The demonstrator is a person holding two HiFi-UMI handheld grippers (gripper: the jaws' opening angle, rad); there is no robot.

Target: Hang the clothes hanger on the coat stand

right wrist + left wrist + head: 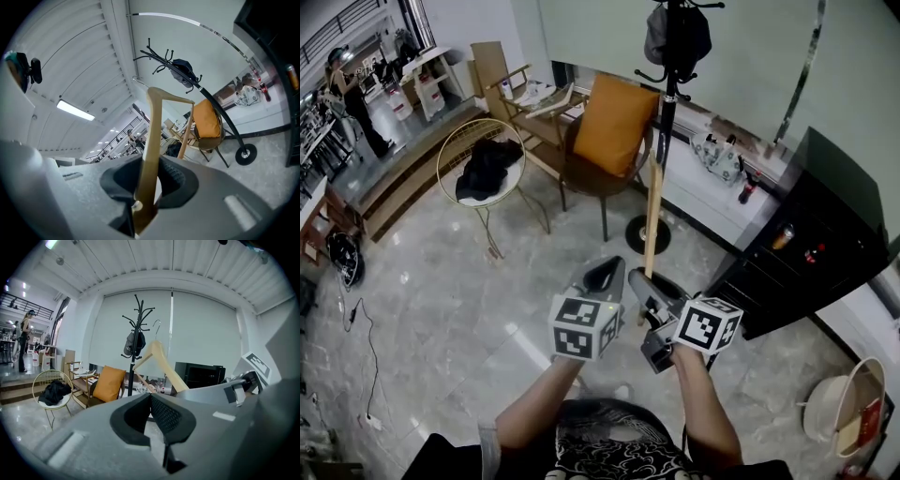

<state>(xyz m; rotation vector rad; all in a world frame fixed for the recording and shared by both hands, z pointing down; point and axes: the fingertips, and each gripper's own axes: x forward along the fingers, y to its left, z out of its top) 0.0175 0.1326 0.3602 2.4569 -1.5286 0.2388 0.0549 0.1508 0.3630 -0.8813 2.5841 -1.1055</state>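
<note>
Right gripper: jaws clamped on the lower end of one arm of the wooden hanger, which rises toward 12 o'clock from the grip. Left gripper: jaw tips together with nothing between them, sitting at 9 o'clock of the right gripper. Coat stand: at 12 o'clock from both grippers in the head view; the hanger is not on it, and in the left gripper view the hook shows at 3 o'clock of the stand's top.

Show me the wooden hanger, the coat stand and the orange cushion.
wooden hanger point(153, 136), right gripper view, on its arm above the jaws.
coat stand point(245, 154), right gripper view, on its round base.
orange cushion point(614, 127), head view, middle of its face.
</note>
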